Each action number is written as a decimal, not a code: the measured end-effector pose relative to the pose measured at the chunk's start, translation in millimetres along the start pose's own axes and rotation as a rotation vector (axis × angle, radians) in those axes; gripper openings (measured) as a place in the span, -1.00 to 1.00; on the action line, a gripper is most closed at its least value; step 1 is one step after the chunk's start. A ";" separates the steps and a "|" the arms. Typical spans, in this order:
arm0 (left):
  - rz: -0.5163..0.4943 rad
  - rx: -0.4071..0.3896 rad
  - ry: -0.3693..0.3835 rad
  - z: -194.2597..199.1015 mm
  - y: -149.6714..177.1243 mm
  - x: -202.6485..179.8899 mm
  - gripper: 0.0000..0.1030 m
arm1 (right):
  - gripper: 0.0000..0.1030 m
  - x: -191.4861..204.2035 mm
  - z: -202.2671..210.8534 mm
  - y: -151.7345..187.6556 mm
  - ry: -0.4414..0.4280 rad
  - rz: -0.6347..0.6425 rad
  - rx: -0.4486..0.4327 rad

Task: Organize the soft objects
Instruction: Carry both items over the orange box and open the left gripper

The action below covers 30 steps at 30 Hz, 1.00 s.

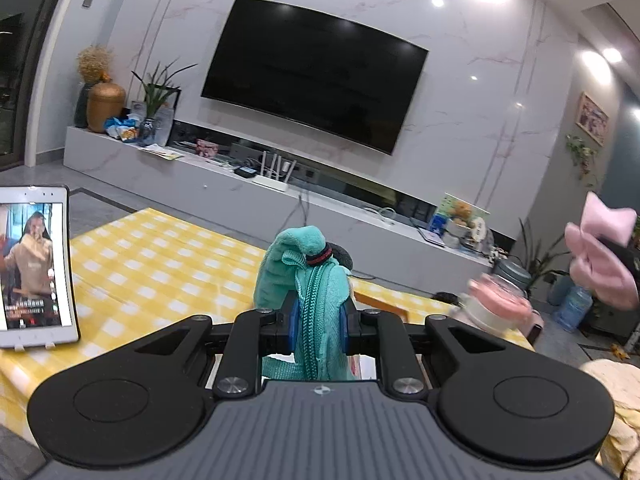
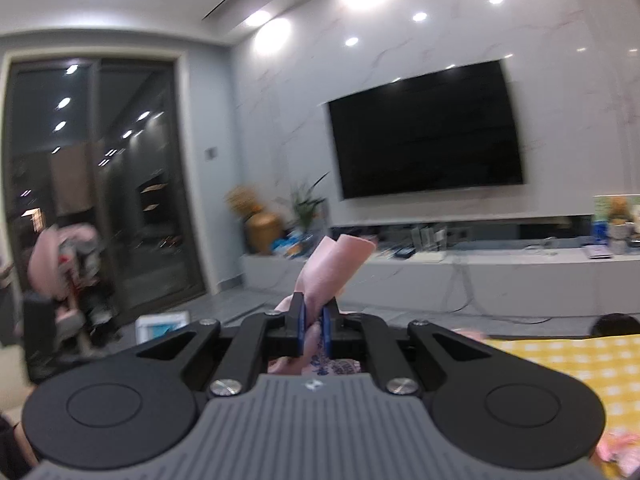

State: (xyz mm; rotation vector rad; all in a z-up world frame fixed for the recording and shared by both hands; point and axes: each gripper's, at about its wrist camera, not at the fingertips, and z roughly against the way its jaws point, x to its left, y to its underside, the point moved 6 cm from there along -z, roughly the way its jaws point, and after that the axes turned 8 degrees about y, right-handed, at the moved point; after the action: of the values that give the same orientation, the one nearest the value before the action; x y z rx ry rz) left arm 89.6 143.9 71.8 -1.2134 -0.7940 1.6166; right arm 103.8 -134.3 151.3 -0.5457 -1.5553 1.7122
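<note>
Carrying: two soft things at once, both lifted off the table with the yellow checked cover, so I'd call this the transport step, not pick or place.
Left gripper: clenched on a teal cloth with a zipper running down it; the cloth bunches up above the blue pads at the centre of the left wrist view, and a black and red ring sits at its top.
Right gripper: pinched nearly shut on a pink cloth; a flap sticks up past the fingertips in the middle of the right wrist view, and more of it hangs below the jaws.
Same pink cloth from the other side: far right edge of the left wrist view, up in the air, blurry.
Table stuff: a tablet propped at the left edge, and a pink and white lidded thing at lower right, too smeared for me to name.
Background: TV on the wall, both cameras pointing at it roughly level.
Next move, my guess: I need a drop spot, and neither view shows a bin or a pile yet, so tilt down first, then set one cloth down before letting the other go.
Watch out: the loose tails could snag the tablet as I come down.
</note>
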 end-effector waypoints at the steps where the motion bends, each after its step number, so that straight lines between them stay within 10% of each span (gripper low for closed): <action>1: -0.001 0.001 -0.003 -4.3 -2.2 5.4 -0.59 | -0.88 8.3 -8.4 3.6 -0.021 0.013 0.018; 30: -0.181 0.563 -0.008 -113.9 77.6 47.1 -0.58 | -0.88 50.3 -182.9 173.0 -0.099 0.089 0.695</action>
State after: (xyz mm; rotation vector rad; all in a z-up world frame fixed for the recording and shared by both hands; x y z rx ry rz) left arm 171.7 156.2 -47.9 -0.7119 -0.3930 1.5511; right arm 165.5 25.9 -39.5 -0.1722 -0.9031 2.2130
